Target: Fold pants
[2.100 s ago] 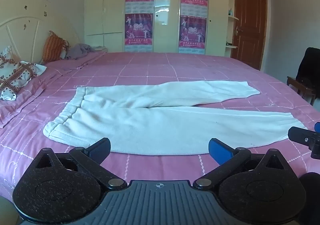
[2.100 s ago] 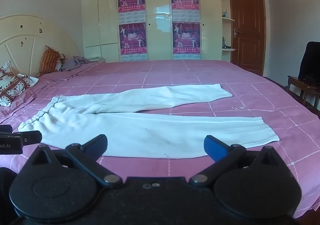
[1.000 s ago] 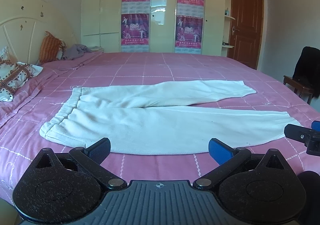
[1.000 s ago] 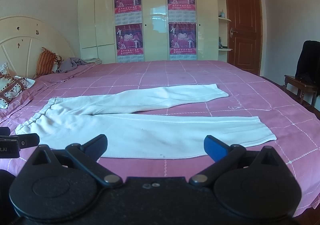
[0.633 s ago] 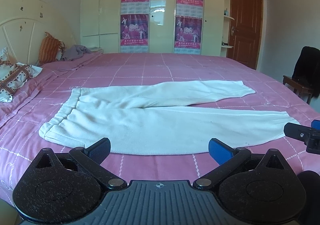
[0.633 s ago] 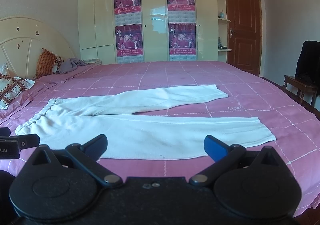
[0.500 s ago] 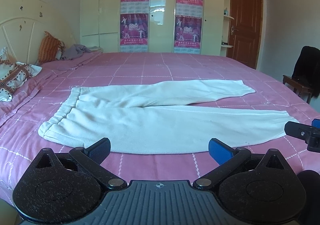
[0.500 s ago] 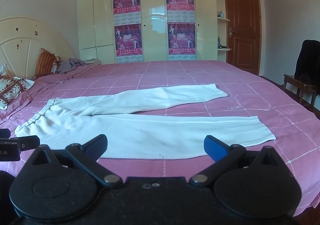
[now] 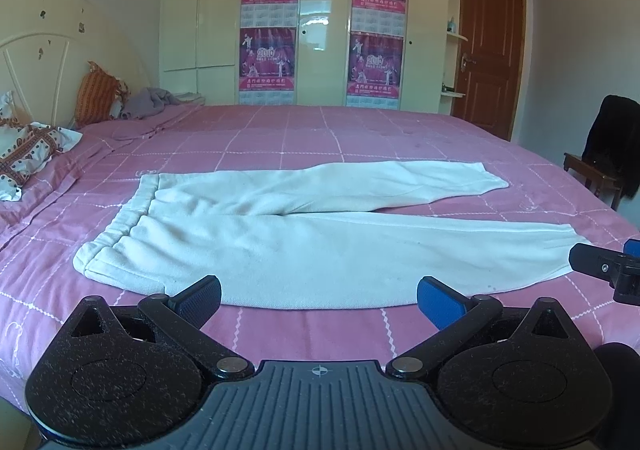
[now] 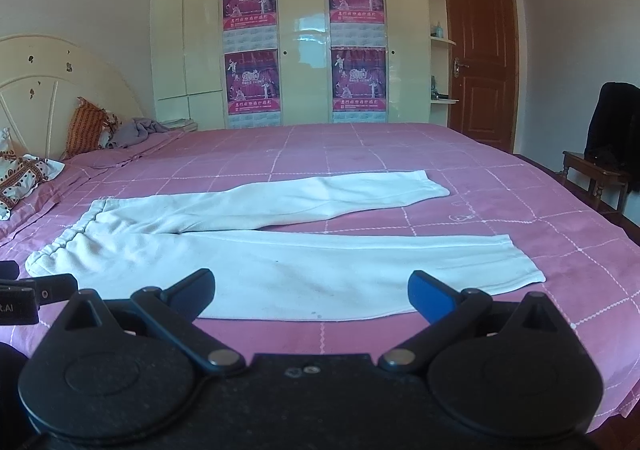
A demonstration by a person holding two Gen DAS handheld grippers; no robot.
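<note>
White pants [image 9: 320, 246] [image 10: 280, 266] lie flat on a pink checked bedspread [image 9: 320, 130] [image 10: 520, 210], waistband to the left, both legs stretched right and spread apart in a narrow V. My left gripper [image 9: 318, 296] hovers open just in front of the near leg's edge, nothing between its fingers. My right gripper [image 10: 312, 290] is open too, just short of the same near leg, closer to the cuff end. Each gripper's tip pokes into the other's view at the frame edge.
Pillows [image 9: 32, 154] and a headboard [image 9: 48, 62] are at the left. A wardrobe [image 9: 320, 18] with posters stands behind the bed, a brown door [image 9: 488, 62] to its right. A chair draped with dark clothing [image 10: 612, 130] stands at the right.
Both grippers have drifted slightly and stayed open. The pants lie as before.
</note>
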